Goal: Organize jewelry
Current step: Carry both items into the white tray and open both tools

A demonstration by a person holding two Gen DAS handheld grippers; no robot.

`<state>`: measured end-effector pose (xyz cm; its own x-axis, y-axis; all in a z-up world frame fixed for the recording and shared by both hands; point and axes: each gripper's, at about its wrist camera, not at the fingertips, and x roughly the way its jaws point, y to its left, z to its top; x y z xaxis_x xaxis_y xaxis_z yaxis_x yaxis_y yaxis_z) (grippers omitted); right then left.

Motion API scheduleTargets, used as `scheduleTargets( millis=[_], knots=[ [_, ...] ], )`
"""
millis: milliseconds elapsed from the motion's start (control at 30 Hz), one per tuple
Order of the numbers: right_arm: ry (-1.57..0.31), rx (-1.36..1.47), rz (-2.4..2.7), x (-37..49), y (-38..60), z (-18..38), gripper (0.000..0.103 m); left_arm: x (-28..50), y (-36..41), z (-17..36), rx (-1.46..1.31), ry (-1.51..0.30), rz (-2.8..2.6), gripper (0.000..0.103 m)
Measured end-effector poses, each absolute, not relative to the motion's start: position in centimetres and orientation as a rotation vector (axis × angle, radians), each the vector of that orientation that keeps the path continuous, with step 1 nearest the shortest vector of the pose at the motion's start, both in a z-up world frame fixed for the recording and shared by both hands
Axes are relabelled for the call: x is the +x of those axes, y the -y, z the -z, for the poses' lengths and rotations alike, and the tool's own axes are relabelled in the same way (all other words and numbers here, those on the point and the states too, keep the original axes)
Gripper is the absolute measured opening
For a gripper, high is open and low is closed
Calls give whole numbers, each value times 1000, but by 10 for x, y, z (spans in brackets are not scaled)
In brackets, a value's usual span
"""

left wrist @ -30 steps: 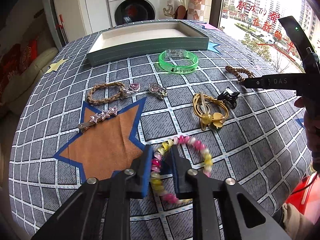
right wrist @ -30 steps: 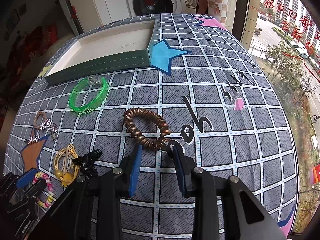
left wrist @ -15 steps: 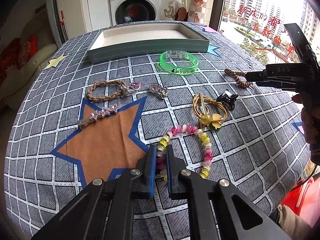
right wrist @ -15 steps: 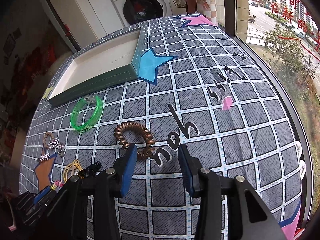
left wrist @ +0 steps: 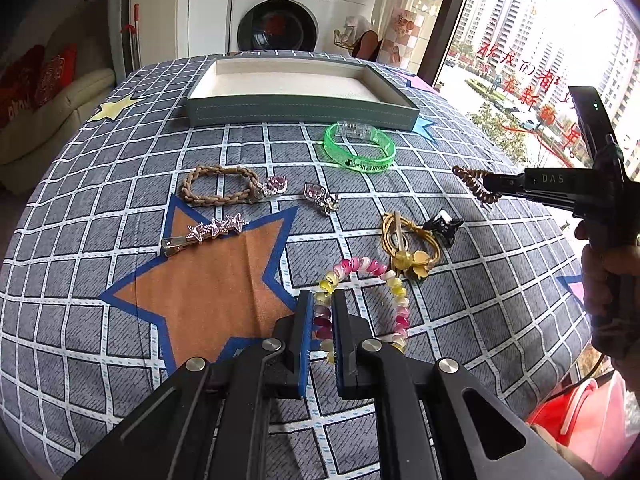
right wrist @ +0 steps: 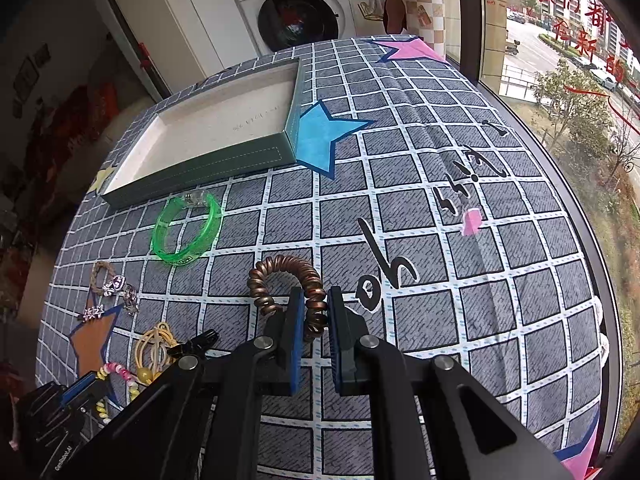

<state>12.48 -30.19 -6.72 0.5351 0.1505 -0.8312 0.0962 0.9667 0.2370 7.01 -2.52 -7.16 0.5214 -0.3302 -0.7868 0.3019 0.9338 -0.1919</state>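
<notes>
Simultaneously, two pieces of jewelry are gripped on a grid-patterned tablecloth [left wrist: 100,208]. The left gripper [left wrist: 320,312] is seen clamped on the near-left arc of a pink-and-yellow spiral bracelet [left wrist: 394,284], its blue-padded jaws drawn together with the coils pinched between them; the rest of the loop is spread on the cloth just beyond the fingertips. The right gripper [right wrist: 314,316] is clamped on the right side of a copper-brown spiral hair tie [right wrist: 280,270], whose free arc is shown curving up and to the left ahead of the jaws.

Other pieces are laid out between the grippers and an open green tray [left wrist: 300,110] with a pale lining, set at the far side of the table in front of a washing machine [left wrist: 276,16]. A translucent green bangle [left wrist: 360,150] is placed just before the tray's front wall. A braided tan bracelet with a pink charm [left wrist: 224,190], a small pink-stone charm [left wrist: 320,196] and a star-studded hair clip [left wrist: 208,232] are arranged to the left, the clip touching an orange star printed on the cloth. A yellow flower hair elastic [left wrist: 404,240] is seen beside a small black claw clip [left wrist: 444,228], close to the spiral bracelet.
</notes>
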Motion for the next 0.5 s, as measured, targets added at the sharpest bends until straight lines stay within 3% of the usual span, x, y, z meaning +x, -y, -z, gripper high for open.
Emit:
scheduleTargets(
  millis=[500],
  knots=[
    [-895,245,-168,161,278,-24,13,134,10,-20,-96,-790,411,22]
  ],
)
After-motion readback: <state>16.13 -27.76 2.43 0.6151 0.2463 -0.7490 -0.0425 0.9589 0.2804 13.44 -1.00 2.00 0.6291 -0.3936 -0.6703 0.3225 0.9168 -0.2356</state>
